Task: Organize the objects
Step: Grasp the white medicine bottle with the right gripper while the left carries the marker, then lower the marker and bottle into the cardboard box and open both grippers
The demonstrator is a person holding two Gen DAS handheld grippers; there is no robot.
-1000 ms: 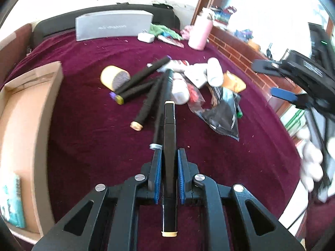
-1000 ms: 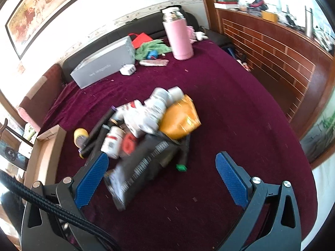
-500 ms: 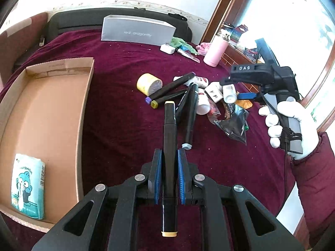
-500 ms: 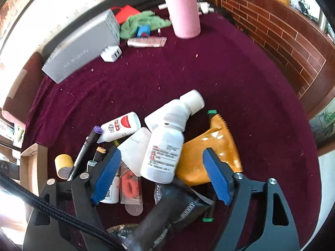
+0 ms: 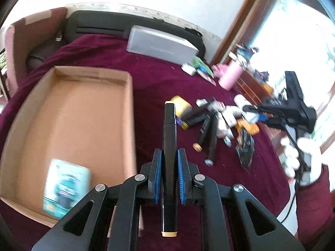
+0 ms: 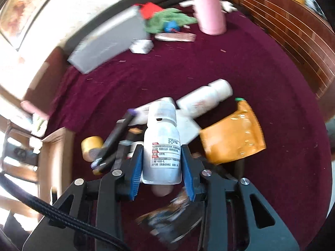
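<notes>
Since the earlier frames the left gripper had carried its black marker away from the pile toward the cardboard box, and the right gripper had dropped over the pile with its wide-spread jaws drawing in around a white bottle. In the left wrist view, the left gripper was clamped tight on the black marker, blue pads against its barrel, the tan-capped ends projecting ahead and behind. The marker hung above the maroon cloth, just right of the box's near wall. Inside the box, a teal tissue packet lay at the near corner. The pile of markers, bottles and pouches sat to the right, with a yellow tape roll at its left edge. A white-gloved hand held the right gripper over that pile. A grey case and a pink flask stood farther back. In the right wrist view, the right gripper's jaws were closing, with the white bottle standing between the blue pads, which lay against its labelled sides. An orange pouch lay just right of the bottle, a second white bottle behind it, and dark markers with the tape roll to the left. The pink flask and a green cloth lay at the far end.
</notes>
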